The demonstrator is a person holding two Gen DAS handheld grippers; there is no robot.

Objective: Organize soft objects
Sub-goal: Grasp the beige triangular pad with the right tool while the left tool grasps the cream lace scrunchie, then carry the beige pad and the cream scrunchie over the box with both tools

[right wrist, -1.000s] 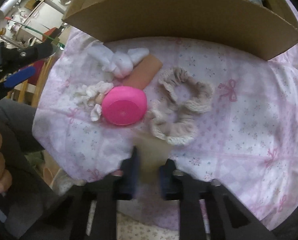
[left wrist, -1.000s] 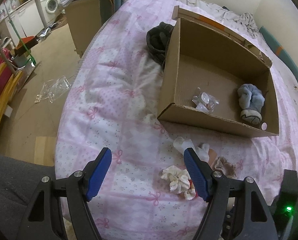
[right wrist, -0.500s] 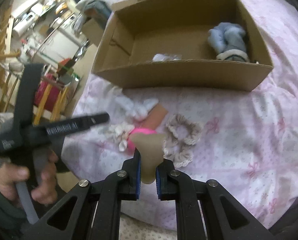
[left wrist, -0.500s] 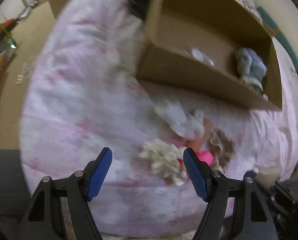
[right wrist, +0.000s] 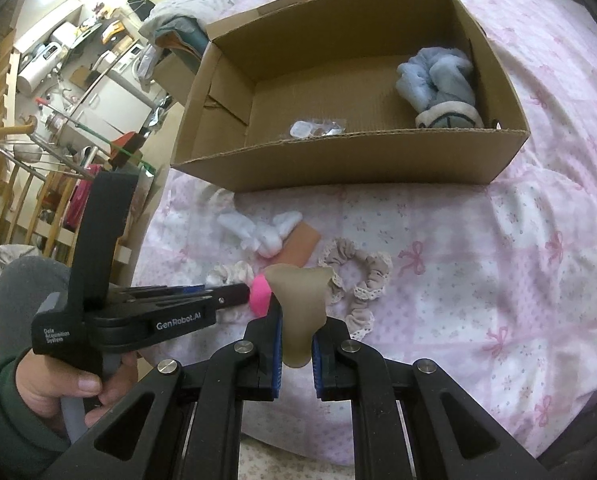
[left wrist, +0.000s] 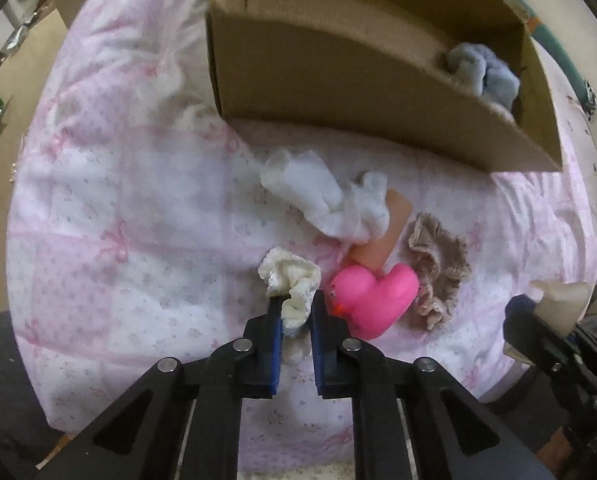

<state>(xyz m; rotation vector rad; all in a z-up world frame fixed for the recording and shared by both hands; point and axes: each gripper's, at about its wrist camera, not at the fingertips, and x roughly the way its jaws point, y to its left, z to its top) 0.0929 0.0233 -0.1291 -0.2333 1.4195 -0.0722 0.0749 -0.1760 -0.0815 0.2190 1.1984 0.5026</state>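
Low centre of the left view, the left gripper (left wrist: 294,316) pinches a cream scrunchie (left wrist: 290,280) beside the pink duck (left wrist: 372,294); right gripper (right wrist: 296,344) pinches a beige pad (right wrist: 300,300) below the box (right wrist: 338,168)

A cream scrunchie (left wrist: 292,286) is pinched at its near end, crumpled, on the pink bedspread. Just right of it lies a pink rubber duck (left wrist: 372,294), touching a peach strip (left wrist: 382,240) that runs under a knotted white cloth (left wrist: 326,196). Farther right lies a beige lace-edged scrunchie (right wrist: 358,280). A tan soft piece (right wrist: 300,300) is held upright. The cardboard box (right wrist: 338,168) beyond holds a rolled blue sock (right wrist: 438,84) at its right end.
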